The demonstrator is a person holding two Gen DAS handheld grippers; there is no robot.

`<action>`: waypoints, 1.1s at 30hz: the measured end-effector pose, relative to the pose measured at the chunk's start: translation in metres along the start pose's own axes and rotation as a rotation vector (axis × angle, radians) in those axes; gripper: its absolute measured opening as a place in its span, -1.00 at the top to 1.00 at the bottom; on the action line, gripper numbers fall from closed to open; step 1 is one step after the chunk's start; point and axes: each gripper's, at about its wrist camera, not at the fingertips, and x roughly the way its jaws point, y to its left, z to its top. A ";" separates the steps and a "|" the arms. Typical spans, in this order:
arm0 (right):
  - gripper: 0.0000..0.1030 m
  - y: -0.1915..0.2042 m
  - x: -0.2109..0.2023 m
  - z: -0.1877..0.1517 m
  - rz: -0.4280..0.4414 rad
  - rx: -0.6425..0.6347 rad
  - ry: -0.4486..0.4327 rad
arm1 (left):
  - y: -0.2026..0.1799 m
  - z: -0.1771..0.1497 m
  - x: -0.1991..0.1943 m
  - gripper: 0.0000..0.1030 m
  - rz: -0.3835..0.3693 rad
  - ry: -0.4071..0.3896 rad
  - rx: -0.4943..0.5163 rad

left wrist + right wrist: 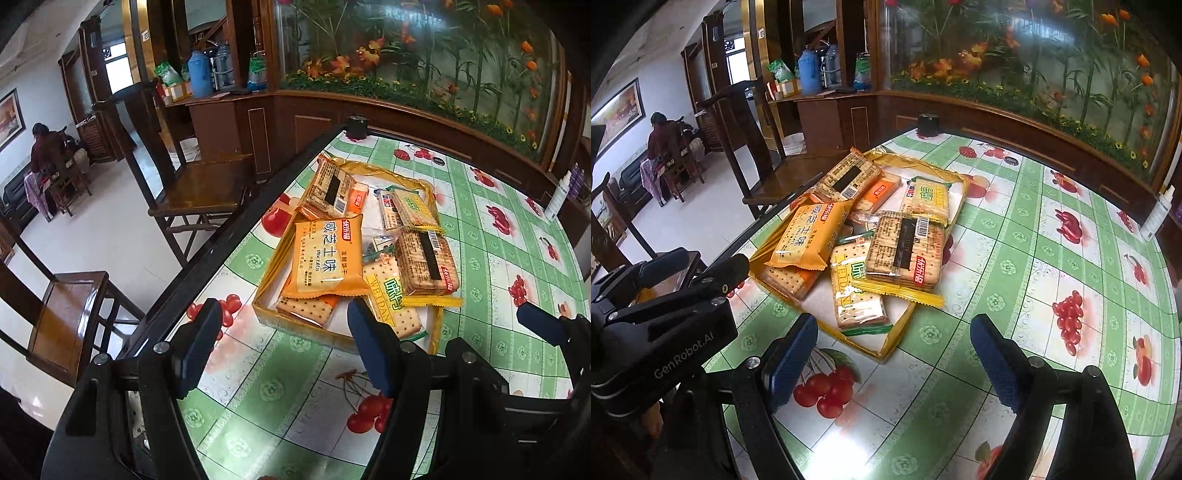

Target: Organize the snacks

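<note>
A shallow yellow cardboard tray [291,325] [894,345] sits on the table, piled with several cracker packs. An orange pack [327,254] [807,236] lies on top at the left. A clear pack with a barcode [428,262] [908,251] lies at the right, over a green-labelled pack [391,302] [855,291]. My left gripper [282,325] is open and empty, just short of the tray's near edge. My right gripper [895,339] is open and empty, hovering before the tray's near corner. The left gripper's body [665,314] shows at the left of the right wrist view.
The table has a green checked fruit-print cloth [1034,258] and a dark left edge [221,236]. A black cylinder [356,127] stands at the far corner, a white bottle [1156,214] at the right edge. Wooden chairs [192,184] stand to the left.
</note>
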 end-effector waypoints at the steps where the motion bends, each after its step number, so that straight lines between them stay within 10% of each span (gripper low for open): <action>1: -0.68 0.000 0.000 0.000 0.000 0.000 0.001 | 0.000 0.000 -0.001 -0.36 0.000 -0.009 0.006; 33: -0.68 -0.003 0.002 -0.002 -0.030 0.004 0.017 | 0.007 0.008 -0.016 -0.75 -0.008 -0.053 0.019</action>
